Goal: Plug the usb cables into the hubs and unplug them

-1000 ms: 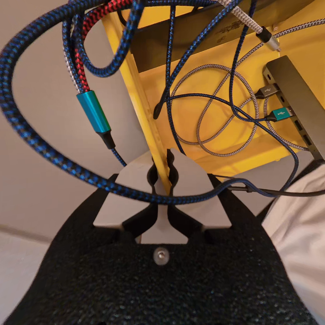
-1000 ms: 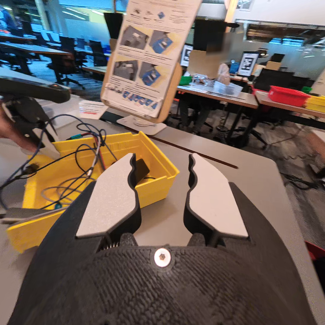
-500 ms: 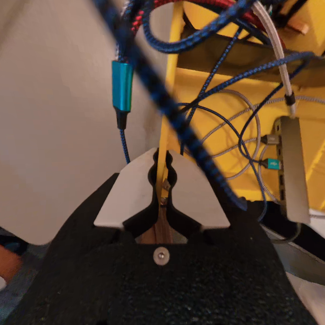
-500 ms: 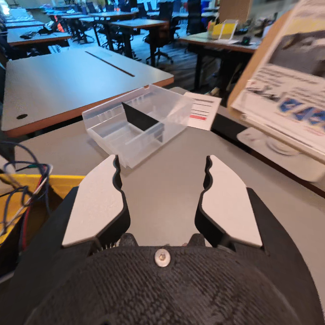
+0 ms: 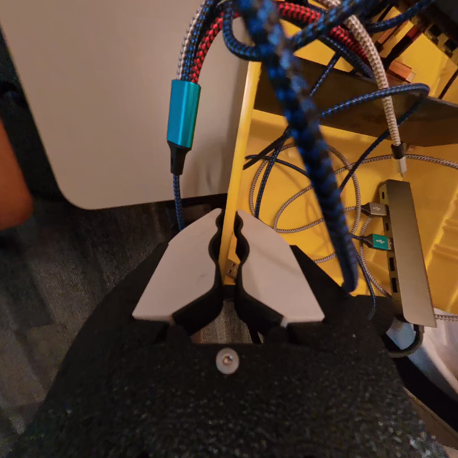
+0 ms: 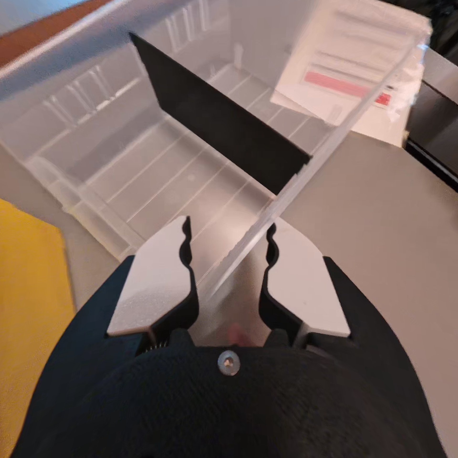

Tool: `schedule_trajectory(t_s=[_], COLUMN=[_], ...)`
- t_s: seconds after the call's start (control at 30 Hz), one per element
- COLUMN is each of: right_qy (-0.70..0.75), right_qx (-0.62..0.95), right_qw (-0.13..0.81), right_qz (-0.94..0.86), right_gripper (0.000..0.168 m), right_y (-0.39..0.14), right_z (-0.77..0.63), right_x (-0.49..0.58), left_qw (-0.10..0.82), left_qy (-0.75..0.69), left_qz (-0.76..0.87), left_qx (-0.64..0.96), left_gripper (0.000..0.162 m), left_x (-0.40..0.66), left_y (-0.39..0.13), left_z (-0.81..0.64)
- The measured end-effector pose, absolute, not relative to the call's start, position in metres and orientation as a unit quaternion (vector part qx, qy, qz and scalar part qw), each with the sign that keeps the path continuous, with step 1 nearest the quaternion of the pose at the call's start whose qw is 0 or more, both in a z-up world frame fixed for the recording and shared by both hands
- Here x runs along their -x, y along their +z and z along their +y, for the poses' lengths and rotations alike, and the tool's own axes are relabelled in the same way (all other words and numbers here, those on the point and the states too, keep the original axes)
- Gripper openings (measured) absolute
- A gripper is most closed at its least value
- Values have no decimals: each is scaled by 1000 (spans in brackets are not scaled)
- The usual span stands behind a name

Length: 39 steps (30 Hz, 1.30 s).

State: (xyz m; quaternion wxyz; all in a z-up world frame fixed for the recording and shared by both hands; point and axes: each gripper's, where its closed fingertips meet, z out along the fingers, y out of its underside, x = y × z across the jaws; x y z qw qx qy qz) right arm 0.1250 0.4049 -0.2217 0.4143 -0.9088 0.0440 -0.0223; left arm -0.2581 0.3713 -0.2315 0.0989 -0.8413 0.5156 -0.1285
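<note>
In the left wrist view my left gripper (image 5: 228, 223) is shut on the side wall (image 5: 241, 138) of the yellow bin. A silver USB plug (image 5: 232, 269) shows low between the fingers. Inside the bin lies a grey hub (image 5: 406, 247) with a grey plug (image 5: 374, 209) and a teal plug (image 5: 378, 241) in its ports. Braided blue, red and grey cables (image 5: 309, 138) hang in a tangle in front, with a teal sleeve (image 5: 183, 116) hanging to the left. In the right wrist view my right gripper (image 6: 229, 228) is open, astride the side wall (image 6: 309, 161) of a clear bin, which runs close by the right finger.
The clear bin has a black divider (image 6: 223, 114) across it and stands on the grey table (image 6: 371, 223). A corner of the yellow bin (image 6: 27, 272) is at the left. A printed sheet (image 6: 347, 74) lies behind the clear bin. A black divider (image 5: 371, 116) crosses the yellow bin. My hands' fingertips stand some 40 cm from each other.
My right gripper swung left from the yellow bin, opened wide, then came down over the clear bin's wall and narrowed. My left gripper stayed shut on the yellow wall while its view swung round.
</note>
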Motion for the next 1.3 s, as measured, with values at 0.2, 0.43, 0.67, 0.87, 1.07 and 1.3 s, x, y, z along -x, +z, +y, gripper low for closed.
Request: schedule_trajectory(t_s=[0.2,0.43,0.67,0.87,1.07,1.3], right_qy=[-43,-141,-118,-177,-261,-270], right_qx=[886,847,794,755,740,731], right_qw=[447,510,576,583,531,478], right_qz=[114,52,153,241,319,405], right_gripper=[6,6,6,6,5,6], right_y=[-220,-158,-121,-117,-139,-175], right_z=[381,305,154,14,-103,-180], right_x=[-186,-210,-279,-353,-421,-489], left_qw=[109,130,182,239,282,292], left_qy=[-122,-154,-242,-308,-330,-317], left_qz=[465,453,401,347,304,288], left_qx=[870,868,865,853,848,855], left_gripper=[5,5,6,7,8,8], left_x=[291,274,207,126,52,-18], left_y=[-231,-231,-231,-231,-230,-230], left_z=[399,428,457,491,510,523])
